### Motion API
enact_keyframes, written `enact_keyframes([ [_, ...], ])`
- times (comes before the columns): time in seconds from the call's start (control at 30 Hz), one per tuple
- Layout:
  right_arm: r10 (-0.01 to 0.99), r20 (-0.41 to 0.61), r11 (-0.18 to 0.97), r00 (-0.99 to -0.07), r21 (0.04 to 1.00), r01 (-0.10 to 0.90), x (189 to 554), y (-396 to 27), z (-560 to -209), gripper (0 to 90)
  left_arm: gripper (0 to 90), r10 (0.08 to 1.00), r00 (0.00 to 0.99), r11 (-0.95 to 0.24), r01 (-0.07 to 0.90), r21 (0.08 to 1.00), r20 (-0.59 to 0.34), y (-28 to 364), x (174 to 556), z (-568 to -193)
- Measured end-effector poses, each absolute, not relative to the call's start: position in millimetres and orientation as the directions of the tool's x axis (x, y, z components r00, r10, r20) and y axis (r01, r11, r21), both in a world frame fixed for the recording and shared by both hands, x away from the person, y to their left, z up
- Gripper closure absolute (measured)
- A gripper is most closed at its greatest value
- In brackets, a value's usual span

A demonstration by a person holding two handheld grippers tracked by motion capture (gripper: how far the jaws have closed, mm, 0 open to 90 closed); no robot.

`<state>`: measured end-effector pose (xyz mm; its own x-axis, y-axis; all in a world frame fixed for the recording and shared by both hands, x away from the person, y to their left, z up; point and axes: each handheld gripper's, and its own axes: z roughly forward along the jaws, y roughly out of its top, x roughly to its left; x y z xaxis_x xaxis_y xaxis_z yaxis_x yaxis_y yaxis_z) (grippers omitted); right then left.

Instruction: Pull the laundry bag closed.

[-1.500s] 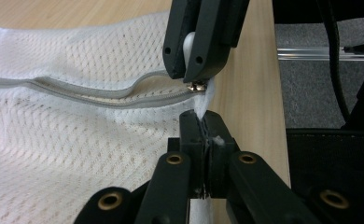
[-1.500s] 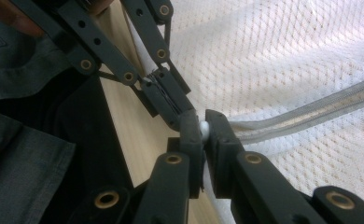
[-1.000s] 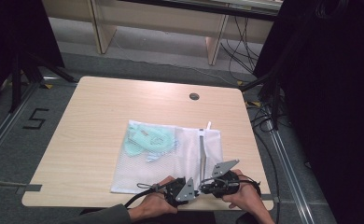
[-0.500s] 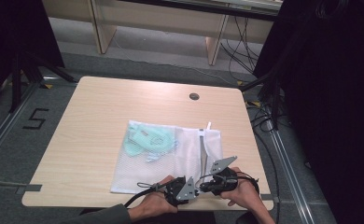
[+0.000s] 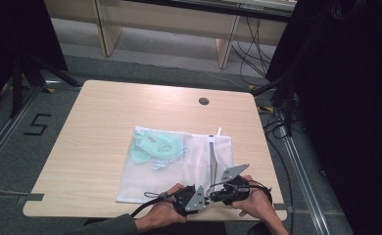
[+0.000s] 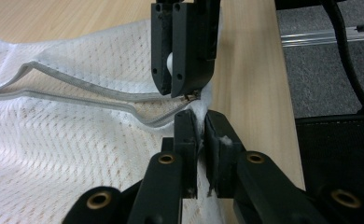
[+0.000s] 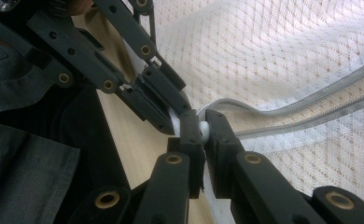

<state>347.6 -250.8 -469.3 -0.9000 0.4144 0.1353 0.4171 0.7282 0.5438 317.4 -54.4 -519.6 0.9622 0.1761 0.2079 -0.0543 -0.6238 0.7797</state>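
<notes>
A white mesh laundry bag lies flat on the table with a mint-green garment inside its far left part. Its grey zipper runs toward the near edge, partly unzipped. At the zipper's near end my right gripper is shut on the small white zipper pull. Tip to tip with it, my left gripper pinches a fold of mesh beside the zipper end. Its jaws have just been opening slightly, with the fabric still between them.
The wooden table has a round cable hole at the back. Both hands sit at the table's near edge. Dark equipment and cables stand to the right, and grey floor lies beyond the table's right edge.
</notes>
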Motion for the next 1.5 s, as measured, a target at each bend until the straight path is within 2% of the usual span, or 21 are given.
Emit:
enact_keyframes([
  [0.3,0.420,0.145,0.737,-0.896,0.522,0.430,348,-251,-471,86.7,88.3,0.139,0.948,-0.646,-0.131,0.752,0.285,-56,315,-521],
  [0.63,0.407,0.114,0.758,-0.907,0.511,0.404,353,-250,-475,86.8,88.6,0.146,0.958,-0.634,-0.103,0.767,0.248,-57,314,-519],
  [0.77,0.424,0.113,0.753,-0.899,0.507,0.419,356,-249,-476,86.8,88.5,0.156,0.966,-0.624,-0.067,0.779,0.208,-57,314,-520],
  [0.87,0.425,0.119,0.754,-0.897,0.503,0.424,357,-248,-476,86.8,88.5,0.137,0.968,-0.646,-0.075,0.760,0.211,-55,317,-517],
  [0.97,0.426,0.117,0.753,-0.897,0.504,0.424,358,-247,-476,86.8,88.5,0.155,0.971,-0.620,-0.046,0.783,0.179,-56,315,-519],
  [1.13,0.437,0.096,0.753,-0.894,0.505,0.422,361,-248,-476,86.8,88.5,0.141,0.971,-0.635,-0.060,0.770,0.192,-55,316,-517],
  [1.23,0.435,0.091,0.755,-0.896,0.505,0.418,363,-247,-476,86.8,88.5,0.166,0.972,-0.614,-0.031,0.789,0.168,-56,315,-518],
  [1.5,0.447,0.070,0.754,-0.892,0.508,0.417,370,-247,-476,86.8,88.4,0.160,0.974,-0.610,-0.030,0.791,0.160,-55,316,-516],
])
